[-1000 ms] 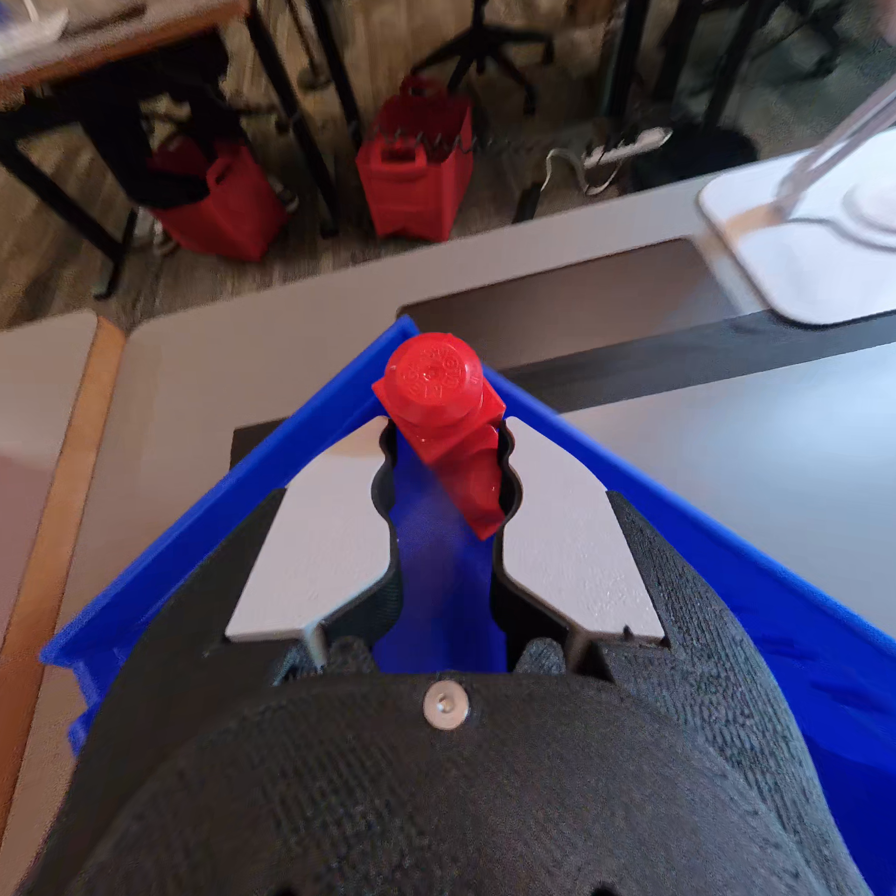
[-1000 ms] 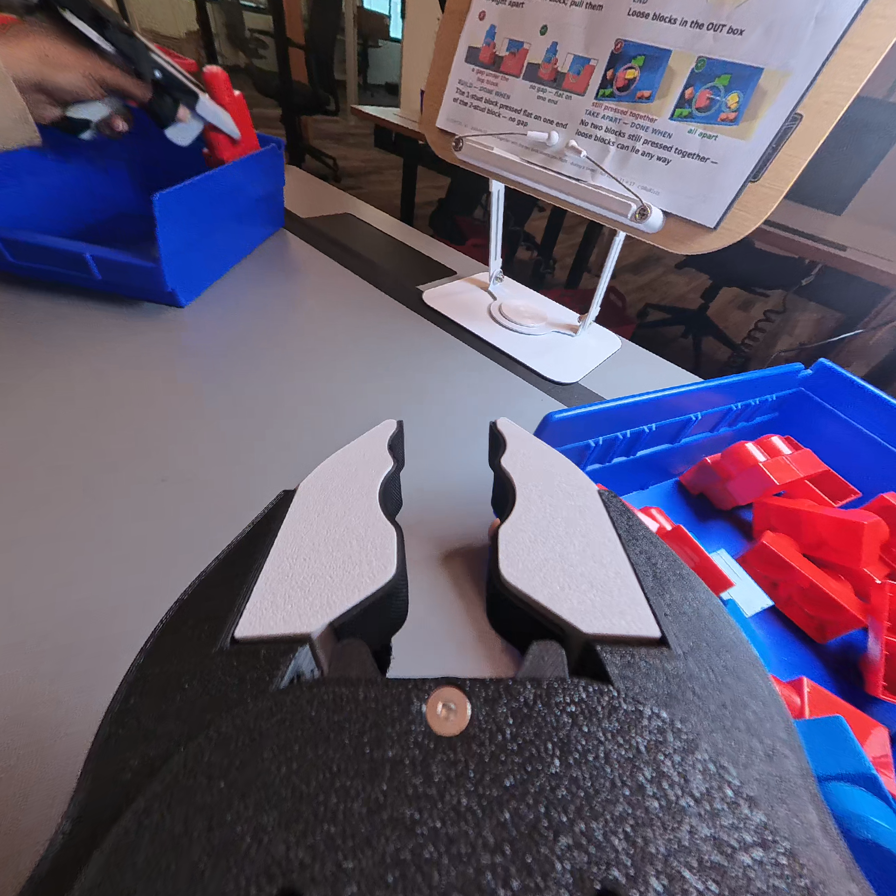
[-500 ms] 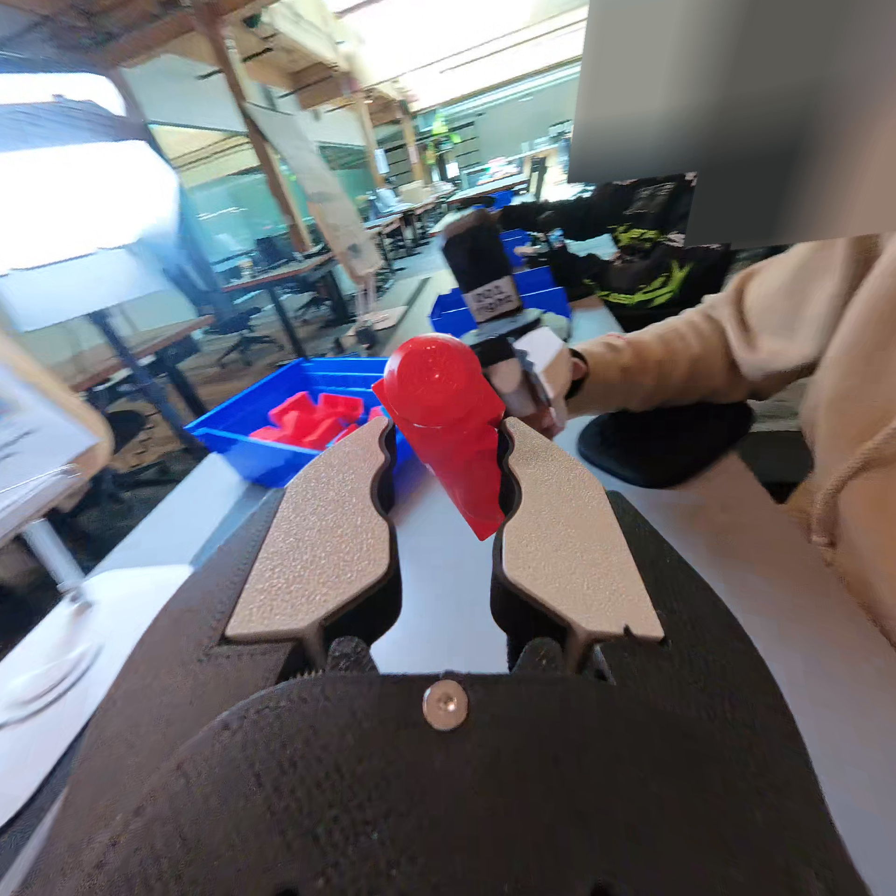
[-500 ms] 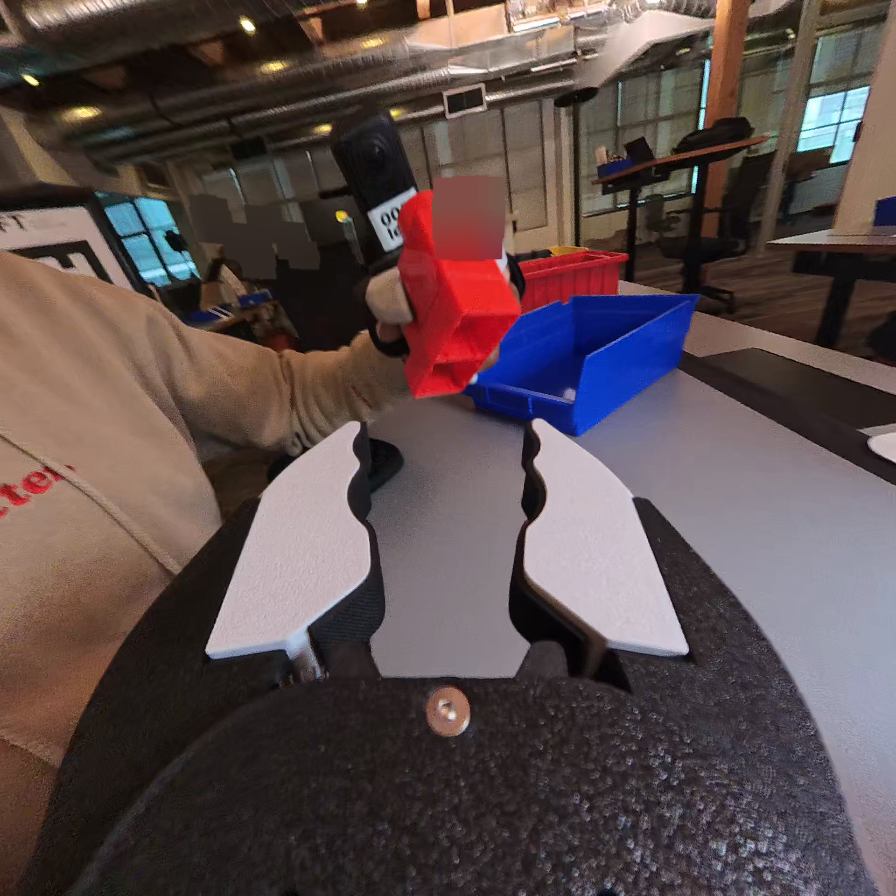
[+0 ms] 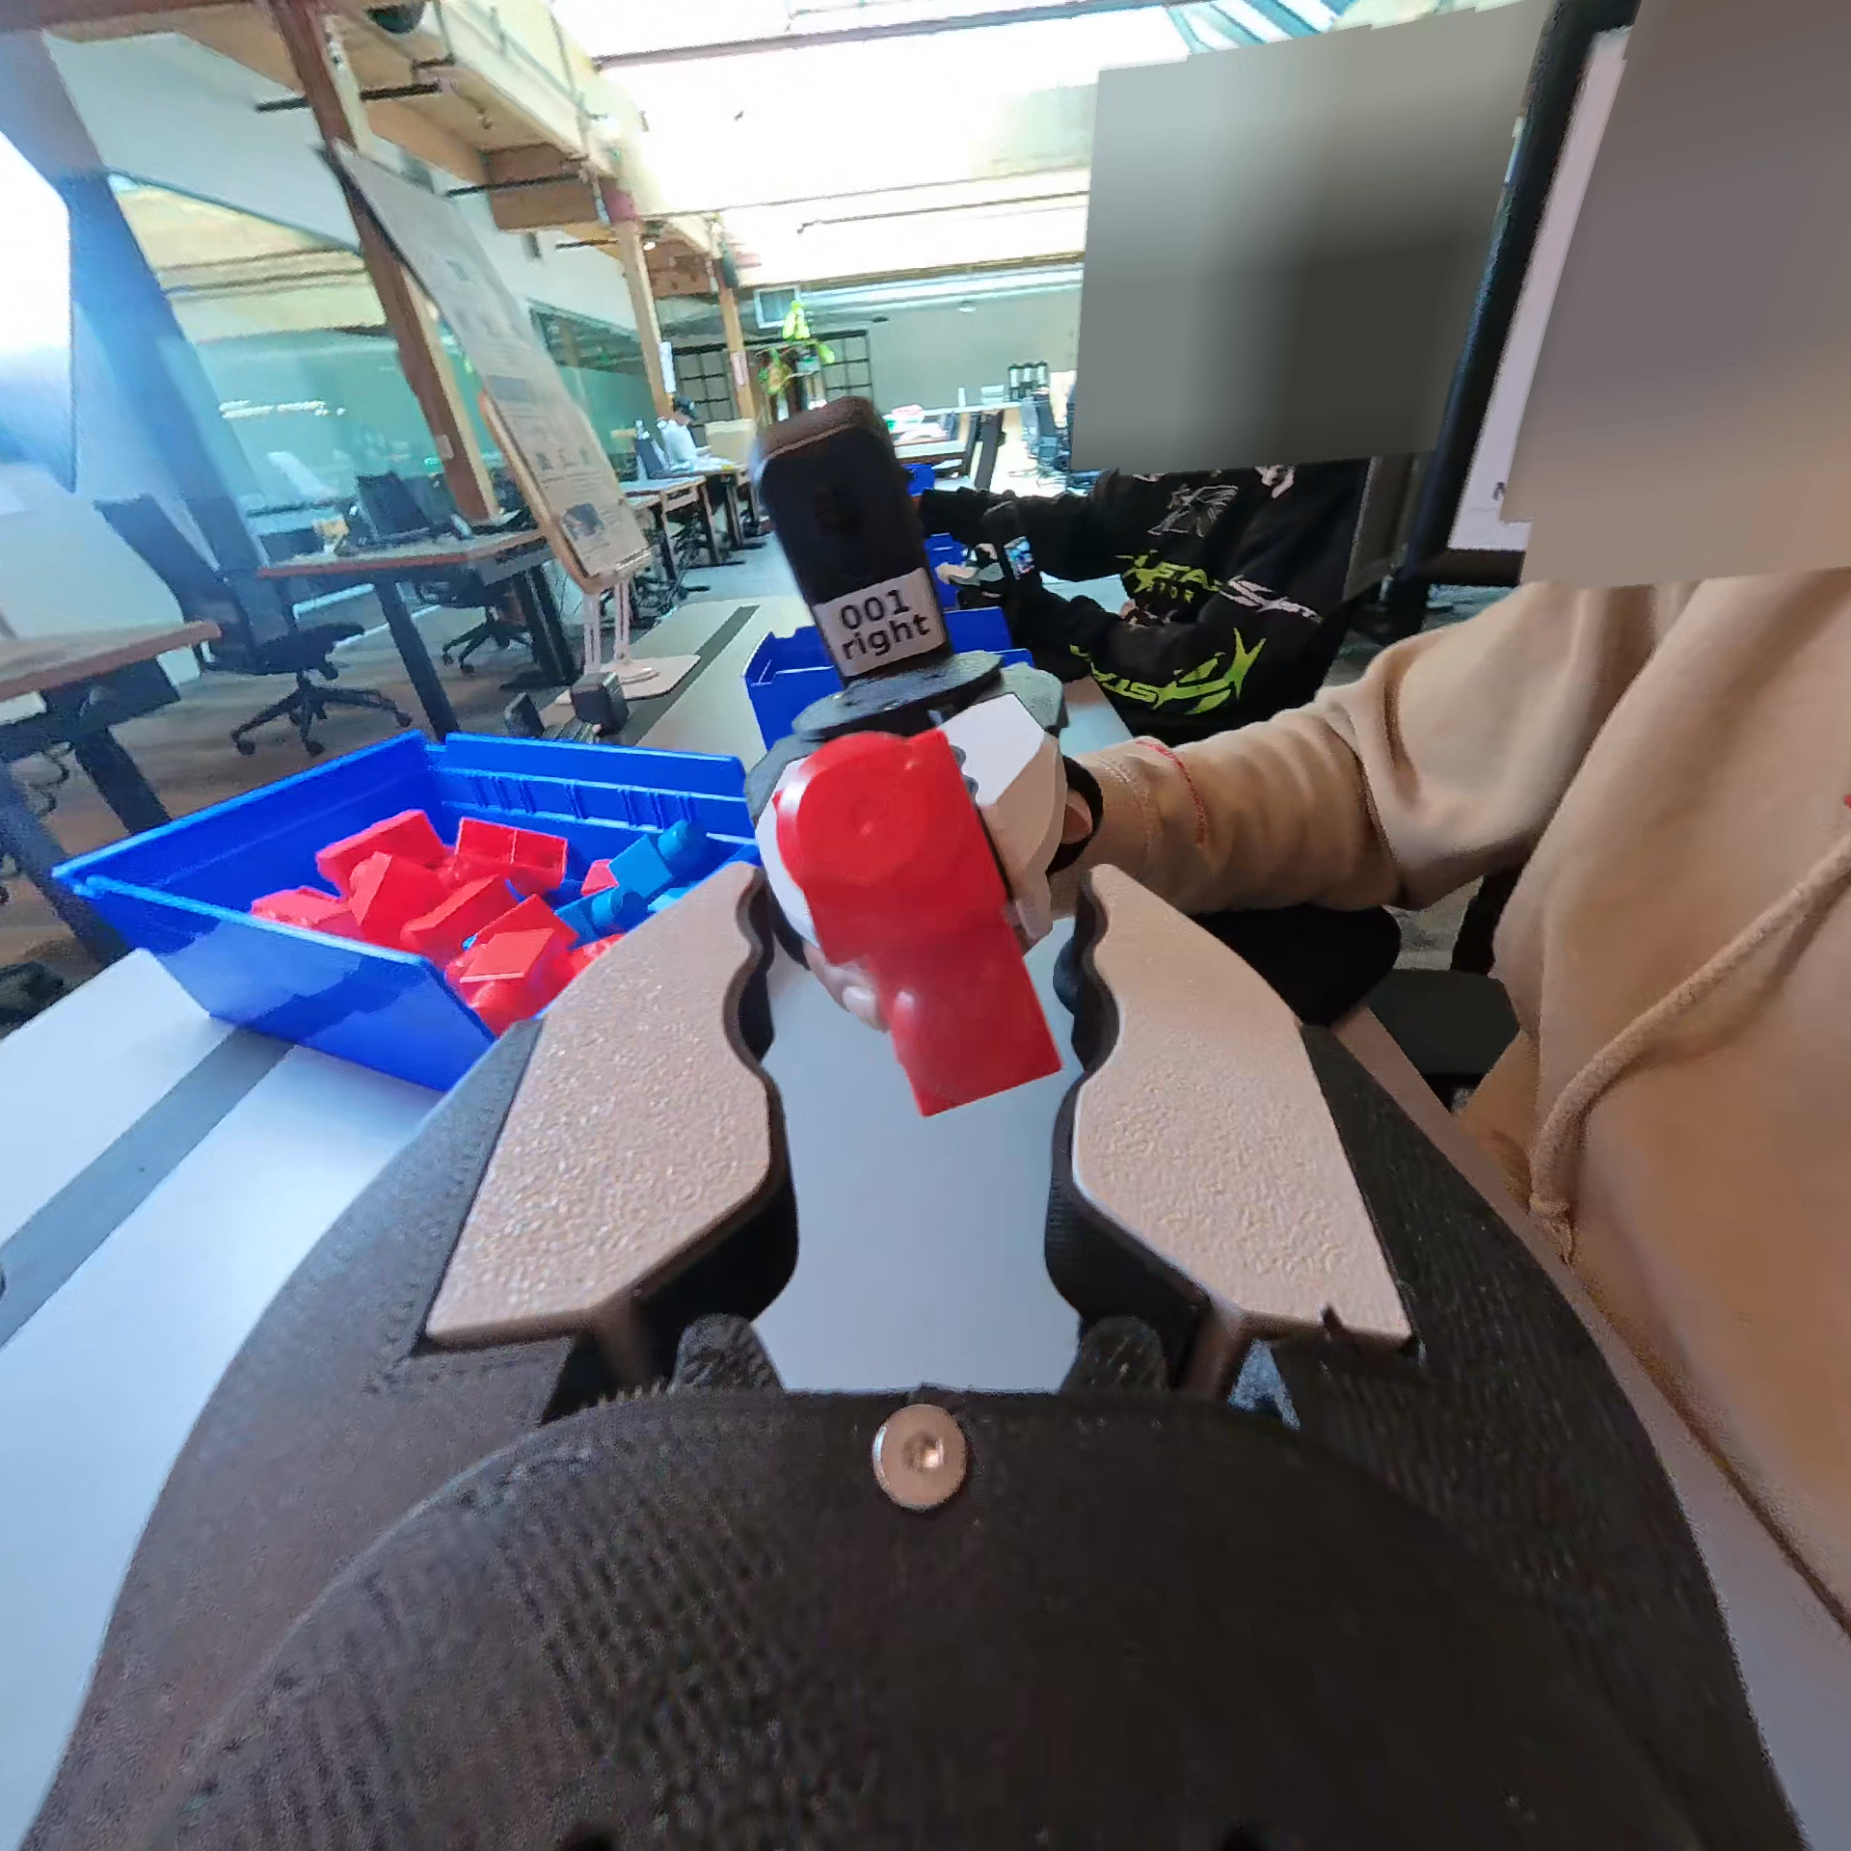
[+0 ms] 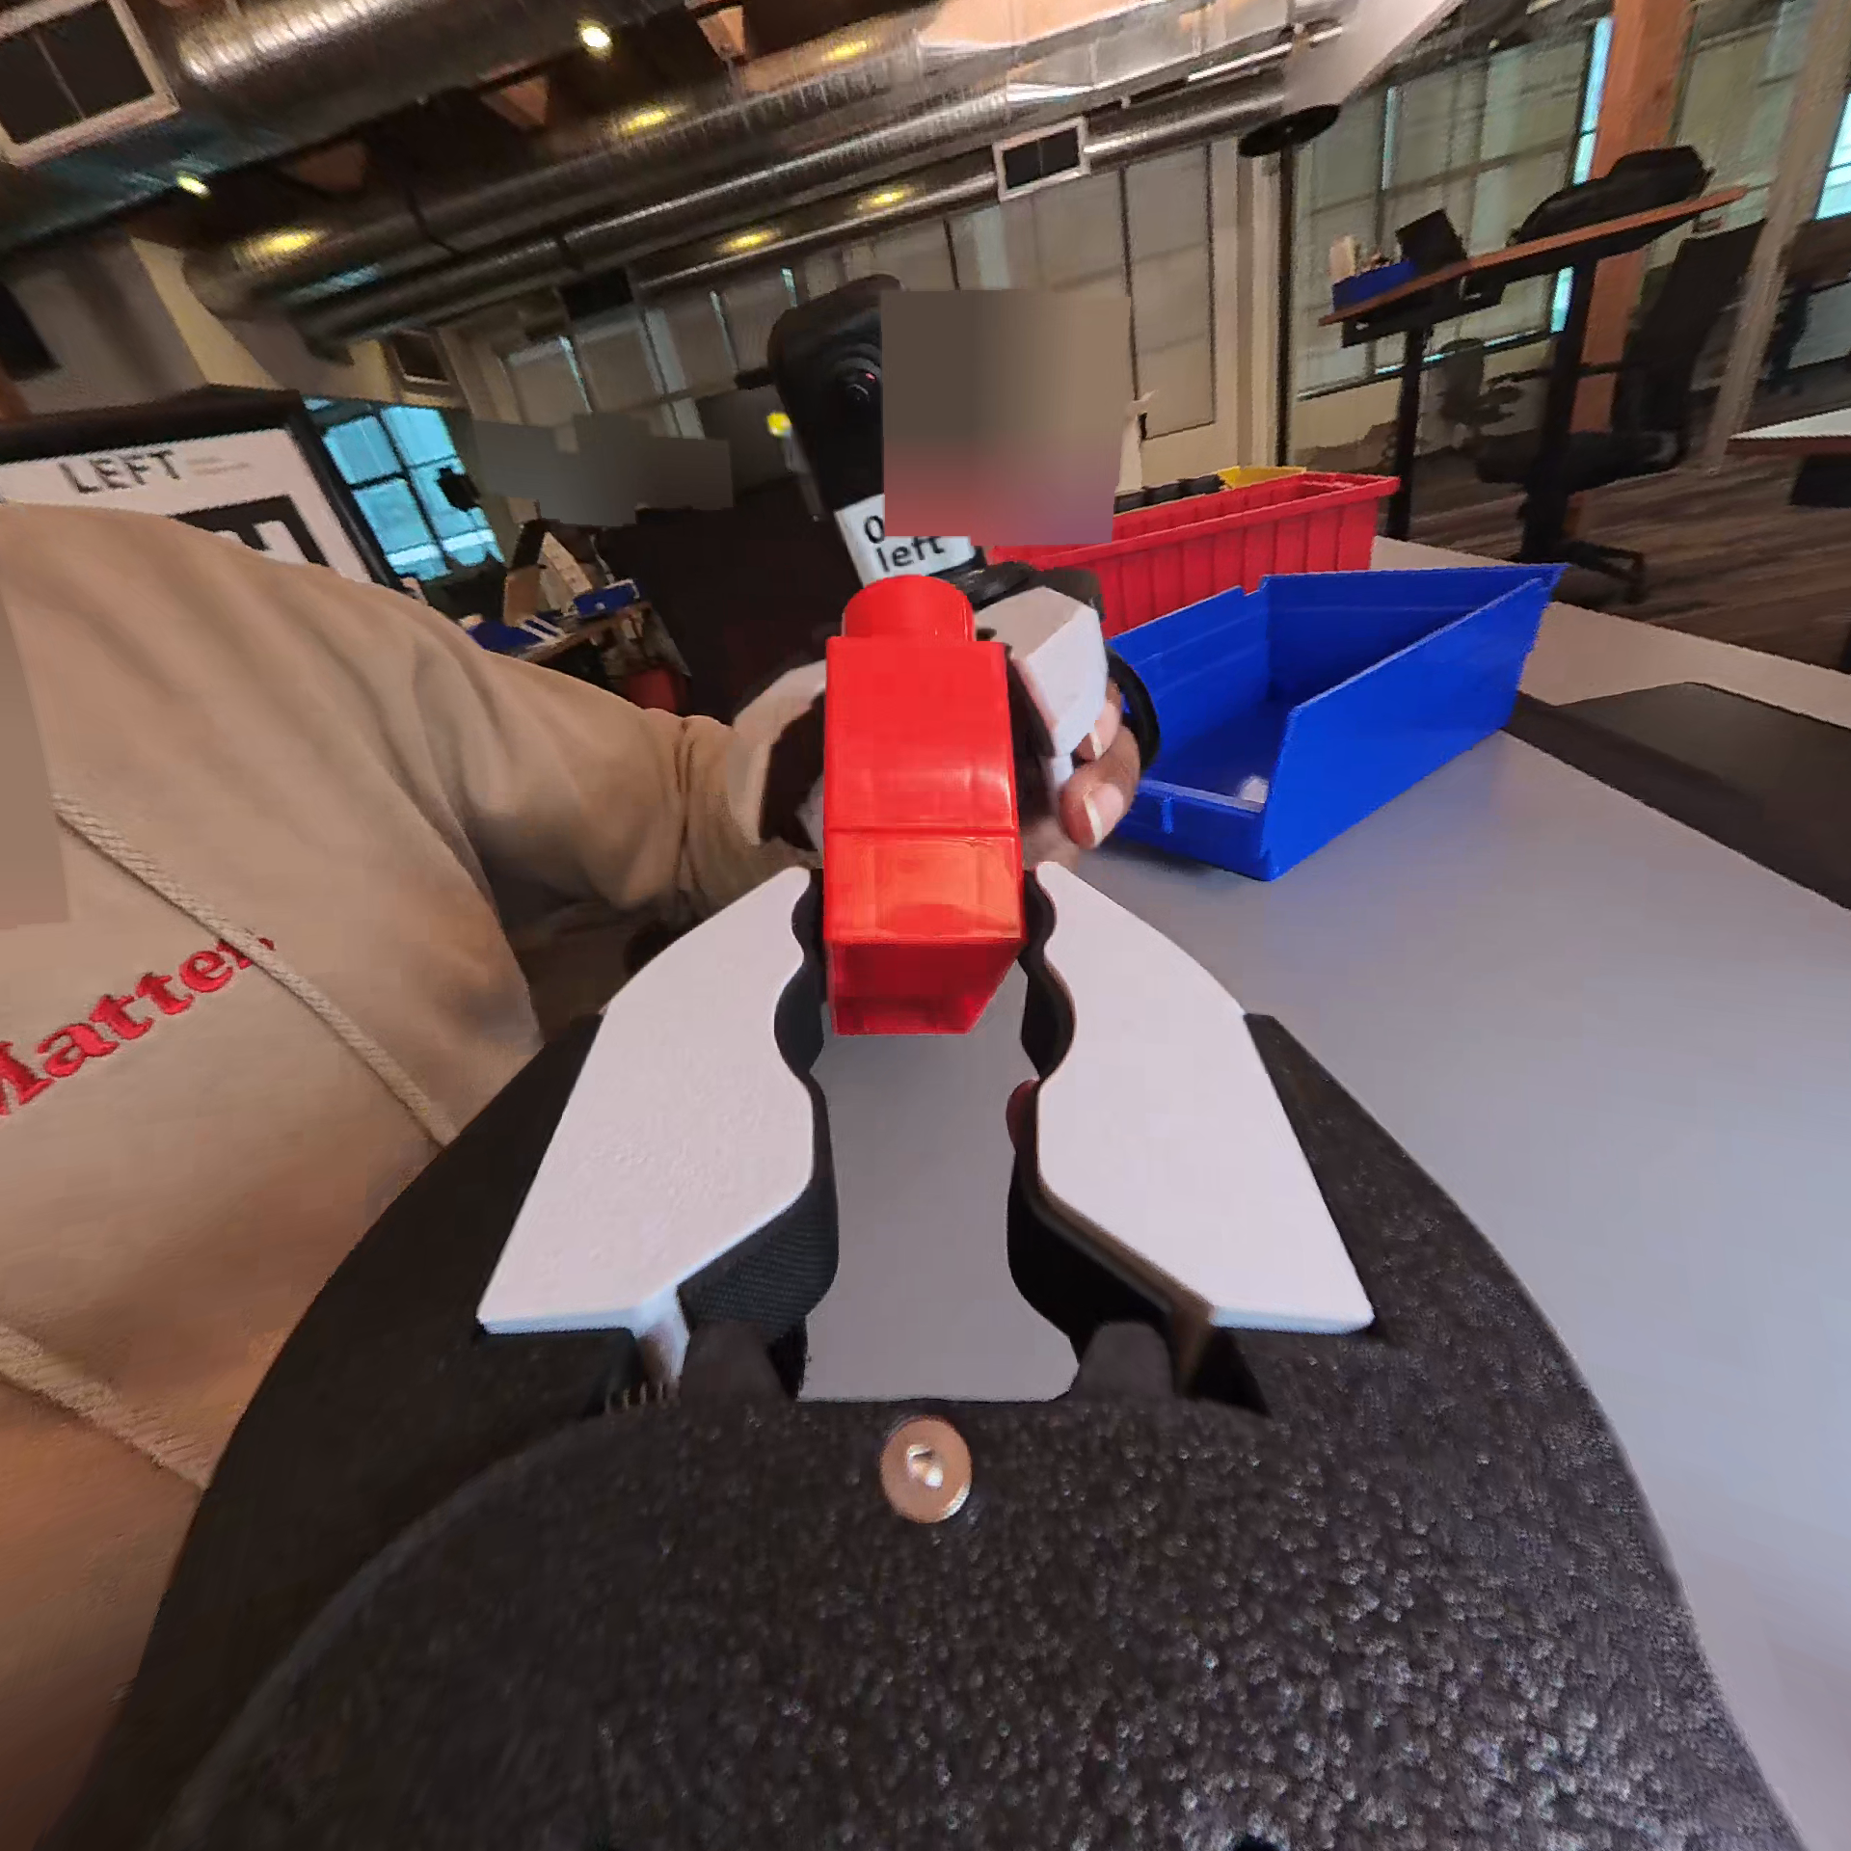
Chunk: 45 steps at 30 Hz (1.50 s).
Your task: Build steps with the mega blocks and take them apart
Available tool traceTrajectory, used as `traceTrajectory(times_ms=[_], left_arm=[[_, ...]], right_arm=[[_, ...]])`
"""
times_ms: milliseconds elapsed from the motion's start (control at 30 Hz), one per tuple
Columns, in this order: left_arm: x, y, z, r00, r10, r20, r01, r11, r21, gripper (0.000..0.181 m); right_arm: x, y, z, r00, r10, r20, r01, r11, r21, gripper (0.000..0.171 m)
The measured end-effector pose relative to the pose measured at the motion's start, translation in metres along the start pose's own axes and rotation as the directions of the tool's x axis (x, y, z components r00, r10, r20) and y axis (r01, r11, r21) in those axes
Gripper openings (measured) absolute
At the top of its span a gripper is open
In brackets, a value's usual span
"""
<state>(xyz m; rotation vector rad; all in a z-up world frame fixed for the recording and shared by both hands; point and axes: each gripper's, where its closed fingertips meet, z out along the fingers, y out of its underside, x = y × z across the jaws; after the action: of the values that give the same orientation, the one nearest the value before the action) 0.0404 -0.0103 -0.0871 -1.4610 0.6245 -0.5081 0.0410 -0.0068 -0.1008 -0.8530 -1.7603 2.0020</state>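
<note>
A red mega block piece (image 6: pixel 919 801), made of stacked parts with a stud on top, is held in the air between my two grippers, which face each other. My right gripper (image 6: pixel 921 921) is shut on its lower end, with both white pads pressed against its sides. In the left wrist view the same red piece (image 5: pixel 901 901) sits between the right gripper's white fingers (image 5: pixel 1012 791). My left gripper (image 5: pixel 921 932) is open, with a gap on each side of the piece. A white finger (image 6: pixel 1062 661) of the left gripper shows behind the piece.
A blue bin (image 5: pixel 300 962) with several red and blue blocks stands on the grey table (image 6: pixel 1502 1102) to the left in the left wrist view. An empty blue bin (image 6: pixel 1402 721) and a red bin (image 6: pixel 1252 541) stand behind. A person's beige sleeve (image 6: pixel 351 751) is close. Only a small space, under 4 cm, lies between the two pairs of fingers.
My left gripper carried the red piece from the blue bin toward my right gripper. The right pads closed on it and the left pads opened off it.
</note>
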Motion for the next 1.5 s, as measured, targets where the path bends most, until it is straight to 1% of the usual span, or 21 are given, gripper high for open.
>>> traceTrajectory(times_ms=[67,133,267,333,433,500,567,667,700,767,800,833,867,1033,1167,1233,1300,1367,1400,1433,1500], left_arm=[[-0.005,0.005,0.003,0.999,-0.024,0.033,0.025,0.999,-0.027,0.059],[-0.009,0.009,0.002,0.997,0.023,0.072,-0.019,0.998,-0.053,0.039],[-0.007,0.015,-0.003,0.997,0.047,0.054,-0.039,0.991,-0.129,0.038],[-0.003,0.003,-0.008,0.998,0.041,0.039,-0.037,0.995,-0.094,0.038],[-0.018,-0.055,-0.045,0.996,-0.039,0.077,0.029,0.992,0.126,0.037],[-0.026,-0.064,-0.064,0.991,-0.002,0.137,-0.014,0.993,0.12,0.037],[-0.025,-0.051,-0.067,0.985,0.007,0.174,-0.02,0.998,0.068,0.038],[-0.02,0.005,-0.06,0.979,-0.032,0.202,0.046,0.997,-0.062,0.037],[-0.019,0.027,-0.059,0.975,-0.04,0.22,0.066,0.992,-0.109,0.037],[-0.019,0.059,-0.06,0.965,-0.069,0.254,0.111,0.981,-0.156,0.037],[-0.019,0.069,-0.06,0.961,-0.081,0.265,0.129,0.977,-0.168,0.037],[-0.019,0.076,-0.059,0.958,-0.093,0.272,0.146,0.973,-0.181,0.037],[-0.019,0.08,-0.058,0.958,-0.1,0.269,0.155,0.969,-0.194,0.037],[-0.015,0.082,-0.055,0.966,-0.061,0.25,0.115,0.972,-0.205,0.038],[-0.014,0.092,-0.056,0.964,-0.064,0.259,0.125,0.966,-0.225,0.038],[-0.014,0.093,-0.056,0.964,-0.055,0.261,0.117,0.966,-0.23,0.038],[-0.013,0.092,-0.055,0.965,-0.044,0.26,0.106,0.967,-0.232,0.038],[-0.012,0.092,-0.055,0.965,-0.041,0.258,0.102,0.968,-0.231,0.038],[-0.012,0.092,-0.054,0.966,-0.045,0.255,0.105,0.968,-0.227,0.038],[-0.011,0.092,-0.053,0.966,-0.053,0.252,0.11,0.969,-0.221,0.038],[-0.009,0.091,-0.051,0.968,-0.067,0.241,0.119,0.97,-0.21,0.038]], right_arm=[[0.01,0.005,0.0,0.994,-0.073,-0.081,0.071,0.997,-0.034,0.037],[0.01,0.01,0.004,0.984,-0.142,-0.106,0.135,0.988,-0.072,0.037],[0.012,0.02,0.01,0.96,-0.236,-0.148,0.211,0.963,-0.168,0.037],[0.008,0.02,0.011,0.962,-0.243,-0.127,0.218,0.959,-0.179,0.036],[0.018,0.031,0.001,0.946,-0.286,-0.152,0.241,0.935,-0.262,0.036],[0.031,0.027,-0.008,0.936,-0.28,-0.213,0.223,0.94,-0.256,0.036],[0.053,0.013,-0.024,0.894,-0.301,-0.331,0.227,0.943,-0.246,0.037],[0.098,-0.003,-0.069,0.744,-0.369,-0.557,0.215,0.921,-0.324,0.037],[0.115,-0.01,-0.091,0.663,-0.396,-0.635,0.194,0.91,-0.365,0.037],[0.15,-0.03,-0.147,0.421,-0.517,-0.745,0.154,0.85,-0.503,0.037],[0.166,-0.038,-0.178,0.304,-0.598,-0.742,0.103,0.795,-0.598,0.037],[0.181,-0.041,-0.206,0.224,-0.666,-0.711,0.029,0.734,-0.679,0.037],[0.196,-0.045,-0.23,0.183,-0.706,-0.684,-0.027,0.692,-0.722,0.037],[0.273,-0.033,-0.292,0.271,-0.67,-0.691,-0.253,0.642,-0.723,0.037],[0.317,-0.03,-0.328,0.244,-0.651,-0.719,-0.382,0.617,-0.688,0.038],[0.326,-0.025,-0.343,0.224,-0.632,-0.742,-0.449,0.609,-0.654,0.051],[0.327,-0.029,-0.348,0.197,-0.628,-0.753,-0.434,0.633,-0.641,0.051],[0.317,-0.041,-0.334,0.187,-0.609,-0.771,-0.362,0.686,-0.631,0.053],[0.307,-0.049,-0.318,0.203,-0.596,-0.776,-0.298,0.718,-0.629,0.053],[0.293,-0.055,-0.295,0.243,-0.579,-0.778,-0.225,0.747,-0.626,0.053],[0.252,-0.058,-0.236,0.389,-0.528,-0.755,-0.086,0.795,-0.6,0.053]])
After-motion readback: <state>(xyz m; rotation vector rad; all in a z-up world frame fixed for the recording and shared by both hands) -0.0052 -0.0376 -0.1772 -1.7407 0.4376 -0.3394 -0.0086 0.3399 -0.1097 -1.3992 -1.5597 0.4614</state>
